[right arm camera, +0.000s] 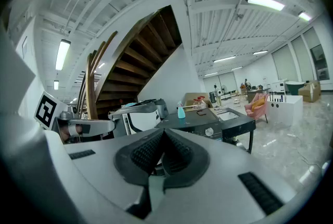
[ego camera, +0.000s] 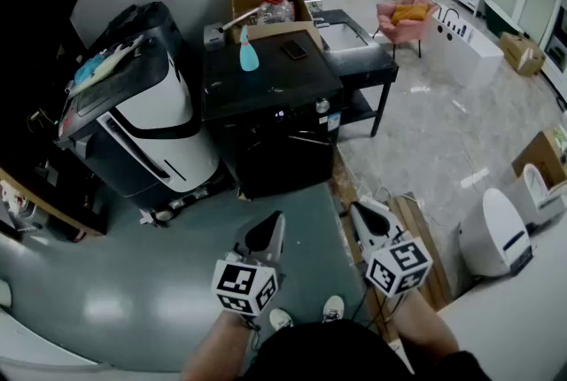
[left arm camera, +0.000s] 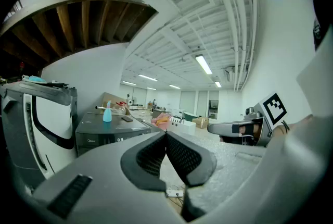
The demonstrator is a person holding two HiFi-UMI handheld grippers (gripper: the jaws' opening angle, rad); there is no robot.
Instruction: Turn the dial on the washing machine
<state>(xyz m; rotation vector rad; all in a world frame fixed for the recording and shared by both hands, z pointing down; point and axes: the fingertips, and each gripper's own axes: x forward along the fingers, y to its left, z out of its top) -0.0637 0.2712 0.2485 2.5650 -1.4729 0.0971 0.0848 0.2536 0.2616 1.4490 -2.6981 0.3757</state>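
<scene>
- The approach is judged to be the step in hand: the washing machine [ego camera: 266, 104] is being faced from well in front of it, and nothing on it is being touched yet.
- The dial [right arm camera: 209, 132] is being shown on the washing machine's front panel, toward its right end, below the top on which a blue spray bottle [ego camera: 249, 51] is standing.
- The left tool [ego camera: 273, 224] is being held fully closed with nothing between its jaws, well short of the washing machine.
- The right tool [ego camera: 363, 215] is likewise being held closed and empty, pointed toward the washing machine.
- For the next move, one tool is being called on to be carried to the washing machine's front, opened, and closed around the dial before any turning.
</scene>
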